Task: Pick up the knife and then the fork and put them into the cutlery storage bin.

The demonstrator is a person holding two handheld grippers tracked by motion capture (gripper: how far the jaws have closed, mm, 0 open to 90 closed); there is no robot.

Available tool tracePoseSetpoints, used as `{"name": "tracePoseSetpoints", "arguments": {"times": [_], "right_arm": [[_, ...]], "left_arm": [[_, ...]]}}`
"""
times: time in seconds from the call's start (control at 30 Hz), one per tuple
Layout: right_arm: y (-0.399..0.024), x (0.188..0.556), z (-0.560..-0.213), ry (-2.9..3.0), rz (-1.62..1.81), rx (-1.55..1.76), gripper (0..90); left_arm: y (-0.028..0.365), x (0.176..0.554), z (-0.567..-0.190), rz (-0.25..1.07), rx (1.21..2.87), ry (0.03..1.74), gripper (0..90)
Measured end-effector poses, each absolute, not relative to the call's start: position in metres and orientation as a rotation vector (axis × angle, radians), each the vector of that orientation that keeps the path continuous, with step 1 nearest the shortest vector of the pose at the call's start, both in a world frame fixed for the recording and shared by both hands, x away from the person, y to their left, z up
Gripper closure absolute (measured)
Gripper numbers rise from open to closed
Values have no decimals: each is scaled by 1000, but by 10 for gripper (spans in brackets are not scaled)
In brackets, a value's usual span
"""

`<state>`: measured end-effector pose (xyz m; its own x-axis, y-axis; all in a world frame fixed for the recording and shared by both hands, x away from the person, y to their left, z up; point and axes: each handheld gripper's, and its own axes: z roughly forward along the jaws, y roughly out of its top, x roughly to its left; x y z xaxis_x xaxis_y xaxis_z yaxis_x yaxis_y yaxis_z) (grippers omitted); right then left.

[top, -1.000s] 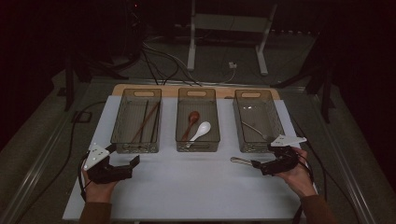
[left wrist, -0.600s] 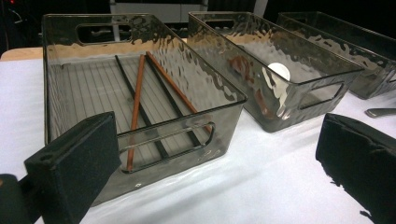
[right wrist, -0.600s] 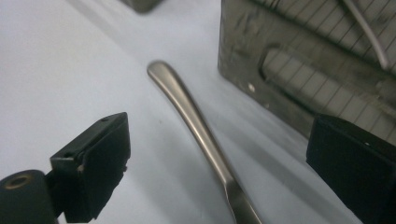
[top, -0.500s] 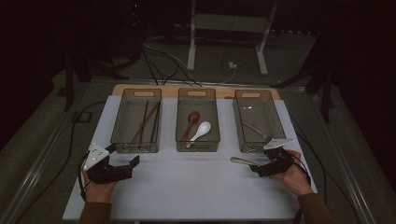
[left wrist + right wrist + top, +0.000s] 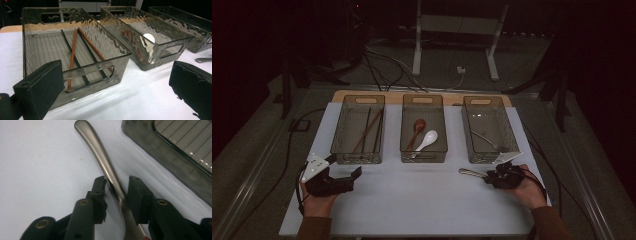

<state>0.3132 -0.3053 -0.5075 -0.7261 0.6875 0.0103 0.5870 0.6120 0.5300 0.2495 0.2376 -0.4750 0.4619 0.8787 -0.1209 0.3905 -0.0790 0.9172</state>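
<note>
a metal utensil (image 5: 105,162) lies on the white table (image 5: 412,200) just in front of the right-hand bin (image 5: 490,131), its handle between the jaws of the right gripper (image 5: 117,192), which have just been closing and now pinch it; the left gripper (image 5: 117,82) rests wide apart, empty; the narrow, slick handle could likely twist or slip from this grip when lifted.

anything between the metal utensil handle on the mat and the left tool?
Nothing. In the high view, bare white mat runs from the left tool across to the metal utensil, which sits between the right tool jaws.
</note>
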Motion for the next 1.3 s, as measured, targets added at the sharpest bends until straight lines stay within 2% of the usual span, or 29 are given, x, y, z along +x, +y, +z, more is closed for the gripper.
{"name": "tracePoseSetpoints", "arguments": {"times": [0.1,0.37,0.83,1.3], "right_arm": [[-305,312,-507,2651,761,1061,743],[-301,307,-504,2702,742,1046,784],[-294,304,-502,2731,637,944,778],[-296,305,-502,2744,633,980,781]], "left_arm": [[237,250,-475,587,1677,1108,7],[237,250,-476,587,1681,1107,7],[238,249,-476,585,1676,1111,7],[236,248,-475,585,1681,1109,7]]}}
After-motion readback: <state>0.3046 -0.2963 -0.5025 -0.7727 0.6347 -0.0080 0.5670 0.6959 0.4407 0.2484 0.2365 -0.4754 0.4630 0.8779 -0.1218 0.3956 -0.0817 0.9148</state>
